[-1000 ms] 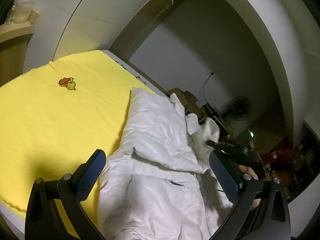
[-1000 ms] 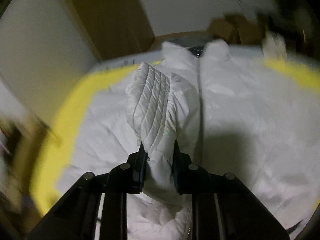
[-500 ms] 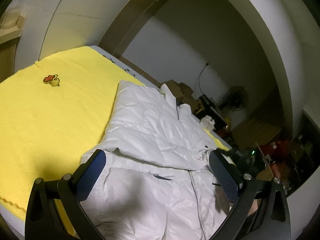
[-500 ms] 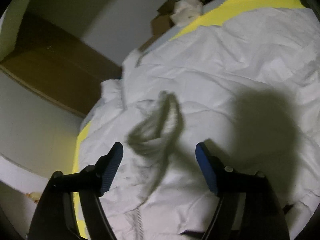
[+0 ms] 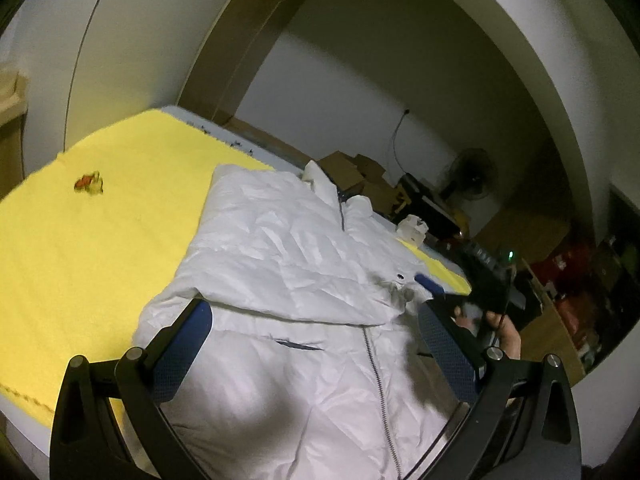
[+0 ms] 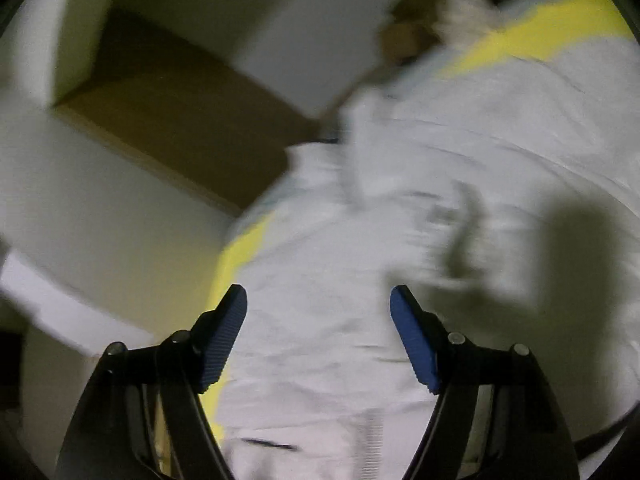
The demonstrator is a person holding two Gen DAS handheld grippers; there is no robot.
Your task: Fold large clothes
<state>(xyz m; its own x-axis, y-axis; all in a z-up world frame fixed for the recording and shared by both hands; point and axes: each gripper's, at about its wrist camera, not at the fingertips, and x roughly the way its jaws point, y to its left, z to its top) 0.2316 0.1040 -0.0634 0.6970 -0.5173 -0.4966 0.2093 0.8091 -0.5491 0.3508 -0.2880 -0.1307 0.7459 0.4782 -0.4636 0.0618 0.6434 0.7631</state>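
The left gripper [image 5: 316, 344] is hovering with its blue-padded fingers [image 5: 182, 350] spread wide apart and nothing between them. Directly beneath and ahead of it, the white puffer jacket [image 5: 280, 264] is lying front-up on the yellow blanket [image 5: 100, 248], its zipper [image 5: 378, 384] running down between the two fingers toward the bottom edge of the view. One sleeve [image 5: 288, 280] is lying folded across the chest, its cuff ending near the jacket's right edge, close to the left gripper's right-hand finger. The collar [image 5: 324, 184] is pointing away toward the far edge of the bed.

The right gripper [image 6: 318, 320] is likewise standing open, its pads [image 6: 414, 344] well apart and gripping nothing. Its view is heavily blurred, but the same white jacket [image 6: 460, 168] is filling the space under and beyond the fingers, with strips of yellow blanket [image 6: 236, 256] showing at the left and at the upper right. From the left wrist view, the right gripper [image 5: 460, 292] is showing beside the jacket's right edge, near the folded cuff, held by a hand [image 5: 506, 332].

A small embroidered patch [image 5: 89, 183] is sitting on the blanket well left of the jacket. Beyond the bed, cardboard boxes [image 5: 348, 168] and a standing fan [image 5: 472, 174] are standing against the wall.
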